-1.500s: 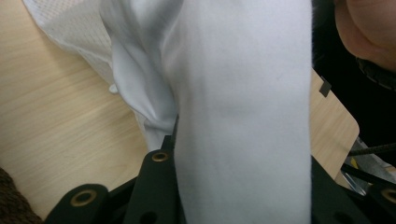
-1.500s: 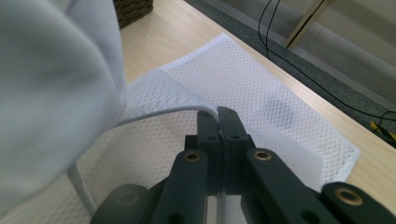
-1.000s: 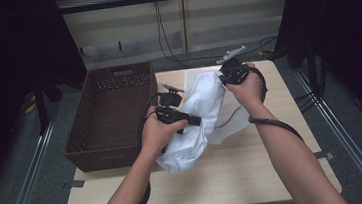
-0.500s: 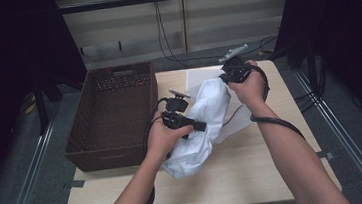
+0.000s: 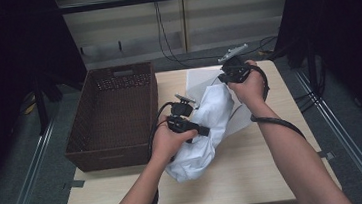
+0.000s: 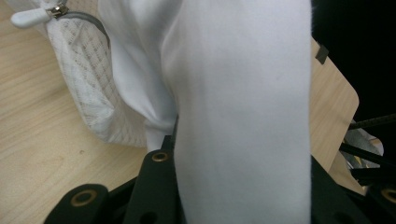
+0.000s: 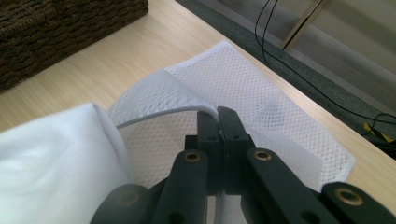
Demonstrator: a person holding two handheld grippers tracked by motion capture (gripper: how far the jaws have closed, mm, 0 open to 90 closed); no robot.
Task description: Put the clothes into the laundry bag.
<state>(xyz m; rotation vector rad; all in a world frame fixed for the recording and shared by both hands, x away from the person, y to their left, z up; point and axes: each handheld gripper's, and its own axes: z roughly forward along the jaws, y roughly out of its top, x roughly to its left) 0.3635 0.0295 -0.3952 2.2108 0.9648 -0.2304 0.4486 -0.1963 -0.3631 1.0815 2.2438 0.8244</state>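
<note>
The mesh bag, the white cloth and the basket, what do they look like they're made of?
Mesh bag: thin white netting, likely synthetic; fine holes show, and a zipper at its edge.
White cloth: smooth, matte woven fabric, possibly cotton; it drapes in soft folds between the left tongs.
Basket: dark brown woven wicker or a plastic imitation; the weave shows on its walls.
</note>
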